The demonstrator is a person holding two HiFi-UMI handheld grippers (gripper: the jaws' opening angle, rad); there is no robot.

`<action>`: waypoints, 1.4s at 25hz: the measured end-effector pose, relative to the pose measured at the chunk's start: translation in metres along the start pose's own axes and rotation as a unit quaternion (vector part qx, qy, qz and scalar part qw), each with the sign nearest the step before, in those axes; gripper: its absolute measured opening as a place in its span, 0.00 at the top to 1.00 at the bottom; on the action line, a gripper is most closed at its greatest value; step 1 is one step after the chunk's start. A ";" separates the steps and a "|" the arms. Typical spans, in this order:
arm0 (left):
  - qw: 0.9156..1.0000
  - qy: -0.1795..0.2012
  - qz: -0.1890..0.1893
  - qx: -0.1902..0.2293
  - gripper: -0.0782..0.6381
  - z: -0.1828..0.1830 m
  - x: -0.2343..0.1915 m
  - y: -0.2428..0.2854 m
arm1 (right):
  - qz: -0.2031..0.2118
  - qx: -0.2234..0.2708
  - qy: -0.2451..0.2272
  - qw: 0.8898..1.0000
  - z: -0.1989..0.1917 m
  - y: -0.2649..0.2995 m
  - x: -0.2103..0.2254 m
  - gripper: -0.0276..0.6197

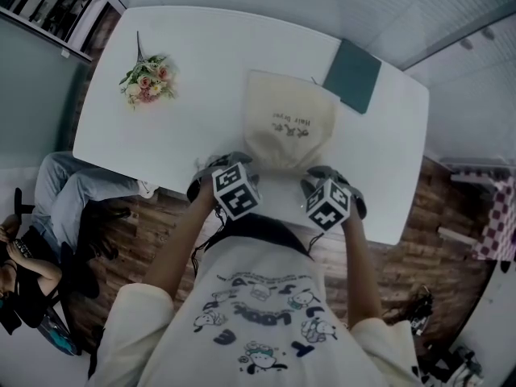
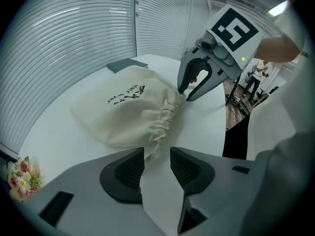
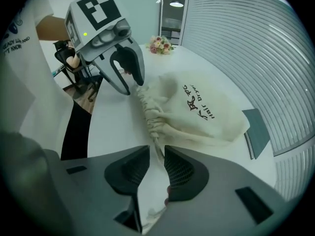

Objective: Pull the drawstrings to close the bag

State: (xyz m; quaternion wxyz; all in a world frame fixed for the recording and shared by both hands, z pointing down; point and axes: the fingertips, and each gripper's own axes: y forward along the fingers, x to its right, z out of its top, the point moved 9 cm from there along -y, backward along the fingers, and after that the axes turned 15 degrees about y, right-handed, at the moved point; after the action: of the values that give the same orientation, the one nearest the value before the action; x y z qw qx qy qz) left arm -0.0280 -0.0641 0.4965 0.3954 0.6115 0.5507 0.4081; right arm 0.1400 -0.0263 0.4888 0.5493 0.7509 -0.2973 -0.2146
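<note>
A cream drawstring bag (image 1: pixel 286 123) with dark print lies flat on the white table (image 1: pixel 201 47), its gathered mouth toward the near edge. My left gripper (image 1: pixel 222 166) stands at the mouth's left end, my right gripper (image 1: pixel 329 176) at its right end; both point steeply down. In the left gripper view the jaws (image 2: pixel 157 163) stand apart, with the bag's drawstring (image 2: pixel 151 149) running in between them. In the right gripper view the jaws (image 3: pixel 157 166) show a narrower gap, and the other drawstring (image 3: pixel 156 149) runs between them close to the right pad.
A small flower bouquet (image 1: pixel 145 81) lies at the table's far left. A dark green folder (image 1: pixel 353 75) lies beyond the bag at the right. A seated person (image 1: pixel 72 192) is off the table's left side. The near table edge runs just under both grippers.
</note>
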 end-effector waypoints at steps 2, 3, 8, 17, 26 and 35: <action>1.000 0.017 -0.002 -0.013 0.61 0.001 0.000 0.004 | 0.006 -0.014 -0.006 1.000 0.000 0.002 -0.002 0.80; 1.000 0.022 -0.005 -0.019 0.61 0.001 0.000 0.006 | 0.009 -0.019 -0.009 1.000 0.001 0.003 -0.003 0.80; 0.999 0.010 -0.015 -0.030 0.67 0.004 -0.002 0.012 | 0.001 -0.032 -0.014 0.999 0.000 0.008 -0.005 0.89; 0.996 -0.084 -0.012 -0.031 0.82 0.002 -0.006 0.014 | -0.020 0.003 0.088 0.996 -0.001 0.003 0.001 0.91; 0.939 -0.340 0.038 0.025 0.83 -0.008 -0.003 0.010 | -0.063 0.059 0.297 0.951 -0.008 0.005 -0.004 0.92; 0.903 -0.419 0.066 0.070 0.83 -0.018 -0.006 0.006 | -0.084 0.110 0.451 0.882 -0.021 0.006 0.000 0.92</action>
State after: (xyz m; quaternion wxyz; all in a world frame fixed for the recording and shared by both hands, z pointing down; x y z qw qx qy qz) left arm -0.0427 -0.0697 0.5077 0.5178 0.7874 0.3194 0.0994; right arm 0.1526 -0.0126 0.5009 0.5183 0.8439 0.0249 0.1361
